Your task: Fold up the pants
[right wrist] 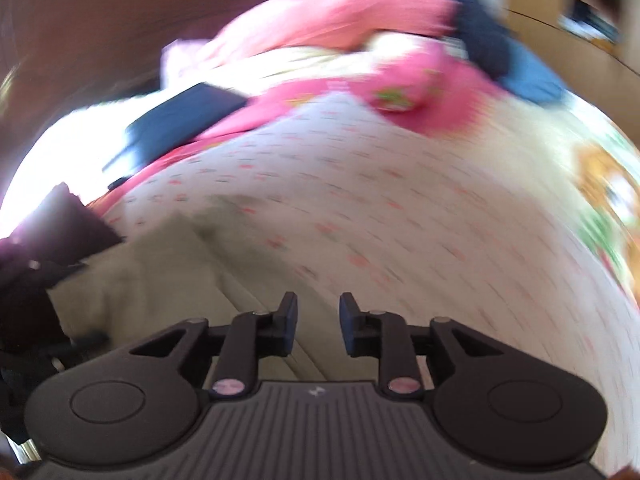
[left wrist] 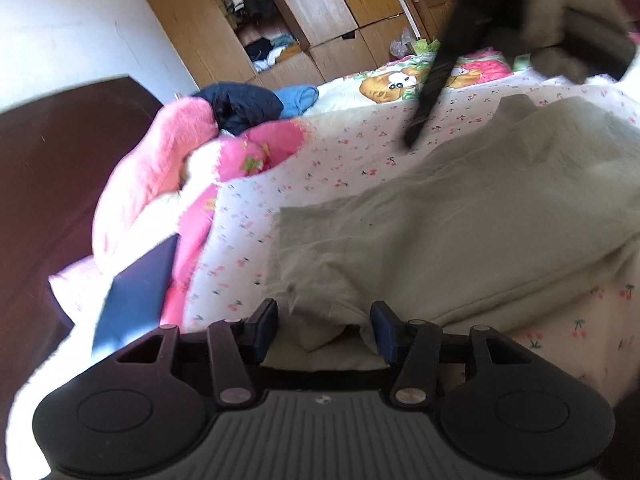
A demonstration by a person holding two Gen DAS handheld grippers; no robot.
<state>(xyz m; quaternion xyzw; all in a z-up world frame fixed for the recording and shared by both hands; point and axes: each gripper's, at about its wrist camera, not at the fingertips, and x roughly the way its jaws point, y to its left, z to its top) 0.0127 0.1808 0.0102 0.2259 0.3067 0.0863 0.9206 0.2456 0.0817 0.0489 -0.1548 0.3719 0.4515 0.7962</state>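
Note:
Pale beige pants (left wrist: 460, 216) lie spread on a bed sheet with a cherry print (left wrist: 340, 160). At the bottom of the left wrist view my left gripper (left wrist: 325, 330) stands open. A hem corner of the pants hangs loosely between its jaws and the pads do not press it. A dark, blurred finger (left wrist: 434, 72) of the other gripper hangs above the sheet at the upper right. The right wrist view is smeared by motion. My right gripper (right wrist: 318, 322) is open by a narrow gap with nothing in it, above the edge of the pants (right wrist: 160, 280).
A pink blanket pile (left wrist: 160, 184) lies at the left with a dark blue garment (left wrist: 244, 108) and a light blue cloth (left wrist: 298, 98) behind it. A navy flat item (left wrist: 136, 300) lies beside a dark headboard (left wrist: 48, 184). A wooden wardrobe (left wrist: 304, 20) stands beyond the bed.

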